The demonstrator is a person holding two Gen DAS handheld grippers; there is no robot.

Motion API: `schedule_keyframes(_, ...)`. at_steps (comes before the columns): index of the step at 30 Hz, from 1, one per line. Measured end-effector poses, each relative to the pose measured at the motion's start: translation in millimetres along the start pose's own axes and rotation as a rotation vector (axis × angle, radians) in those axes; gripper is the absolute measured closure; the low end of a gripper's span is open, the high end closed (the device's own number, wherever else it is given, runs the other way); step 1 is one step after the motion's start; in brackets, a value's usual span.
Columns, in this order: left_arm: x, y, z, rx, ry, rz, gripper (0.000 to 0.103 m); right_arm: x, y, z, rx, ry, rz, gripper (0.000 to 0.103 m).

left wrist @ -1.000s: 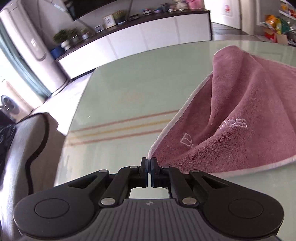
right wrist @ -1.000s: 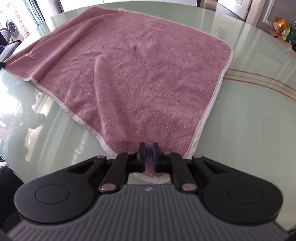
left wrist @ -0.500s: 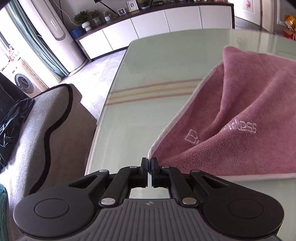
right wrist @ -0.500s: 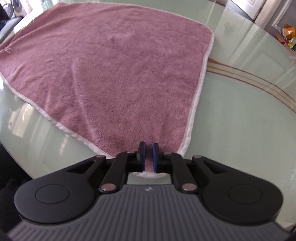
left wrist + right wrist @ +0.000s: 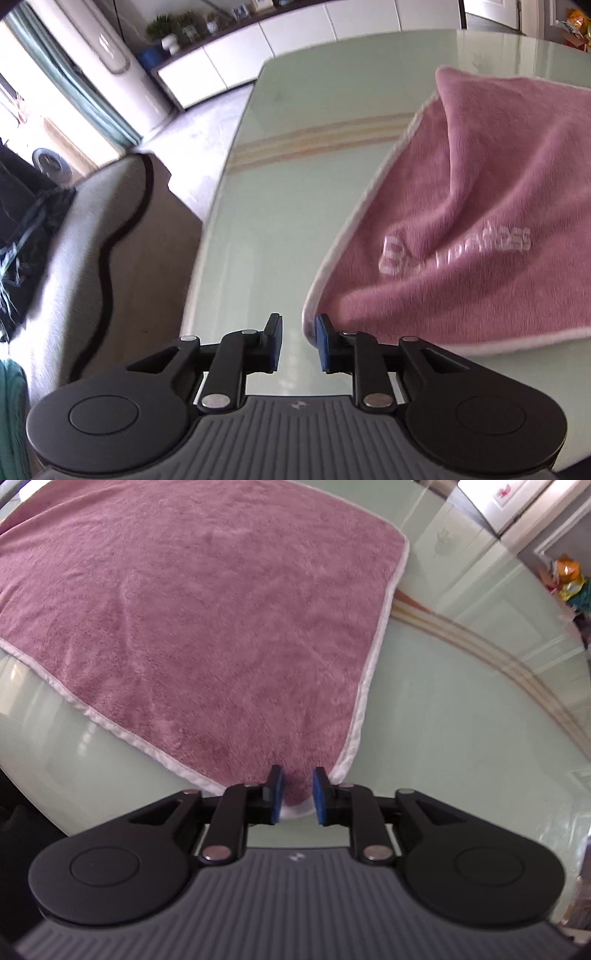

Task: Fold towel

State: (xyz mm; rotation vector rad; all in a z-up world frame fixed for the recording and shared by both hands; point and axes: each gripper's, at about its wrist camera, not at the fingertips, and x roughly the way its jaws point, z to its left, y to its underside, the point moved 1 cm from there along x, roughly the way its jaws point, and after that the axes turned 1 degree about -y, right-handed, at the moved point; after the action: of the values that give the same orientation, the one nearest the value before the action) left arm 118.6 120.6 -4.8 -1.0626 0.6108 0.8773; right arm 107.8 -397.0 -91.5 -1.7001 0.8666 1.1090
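A: Left gripper (image 5: 298, 341): jaws have just been opening and now stand apart, with bare glass table (image 5: 288, 184) showing through the gap.

B: And the towel (image 5: 480, 192) against them?

A: Its near-left corner sits just beside the right blue pad (image 5: 322, 341), outside the gap and not pinched. The cloth rises in a fold to the far right, with white embroidered lettering on it.

B: Right gripper (image 5: 298, 794)?

A: Also just been opening; jaws parted. The near-right corner of the towel (image 5: 207, 620) lies between them on the table (image 5: 461, 738), loose; the white hem shows just beyond either fingertip. Whether a pad still grazes the pile, cannot tell.

B: Rest of the cloth?

A: Spread flat, running far and left from that corner.
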Motion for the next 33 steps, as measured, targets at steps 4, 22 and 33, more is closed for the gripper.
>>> schedule_keyframes(4,-5.3,-24.1,-0.3,0.004,0.005,-0.043,0.077,-9.8,-12.8,15.9,-0.039,0.01,-0.062,0.06)
schedule_keyframes(22,44.9,-60.7,-83.8,0.277,0.244,-0.083,0.076,21.7,-53.7,14.0,0.031,-0.057,-0.057,0.042)
schedule_keyframes(33,37.8,-44.8,-93.7,0.326,0.292,-0.021,0.085,17.3,-30.6,-0.3,0.027,-0.088,-0.026,0.034)
